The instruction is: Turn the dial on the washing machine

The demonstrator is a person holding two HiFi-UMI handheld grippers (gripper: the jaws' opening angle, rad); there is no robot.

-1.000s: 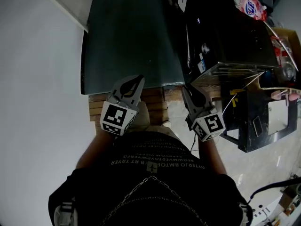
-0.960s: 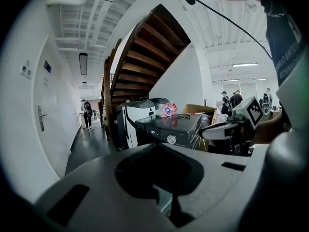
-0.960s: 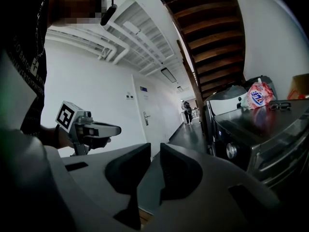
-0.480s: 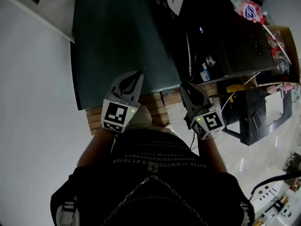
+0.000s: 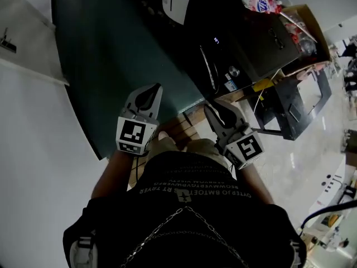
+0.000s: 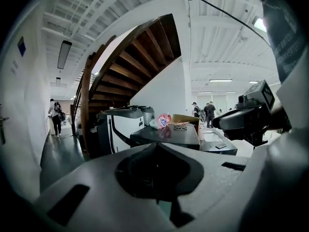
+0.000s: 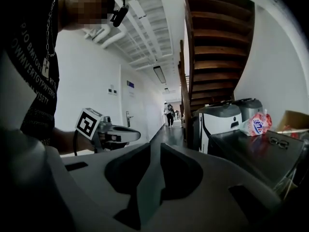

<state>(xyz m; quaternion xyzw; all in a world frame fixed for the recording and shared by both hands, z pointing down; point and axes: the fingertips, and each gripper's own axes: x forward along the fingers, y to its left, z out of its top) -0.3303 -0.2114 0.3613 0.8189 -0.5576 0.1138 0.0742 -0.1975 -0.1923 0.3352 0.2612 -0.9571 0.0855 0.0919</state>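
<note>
The dial [image 5: 233, 71] on the washing machine [image 5: 254, 41], at the upper right of the head view, had not been reached; the left gripper [image 5: 153, 89] was seen closed on nothing, the right gripper [image 5: 210, 110] narrowly parted and empty.

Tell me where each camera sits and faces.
Head view: on the person's head, looking steeply down at the black shirt, left gripper, right gripper and washing machine.
Left gripper view: on the left gripper, facing along its shut jaws toward the staircase; right gripper at frame right.
Right gripper view: on the right gripper, along its parted jaws down a corridor; left gripper at frame left.
Shared: both gripper views show the staircase and pink packet.
</note>
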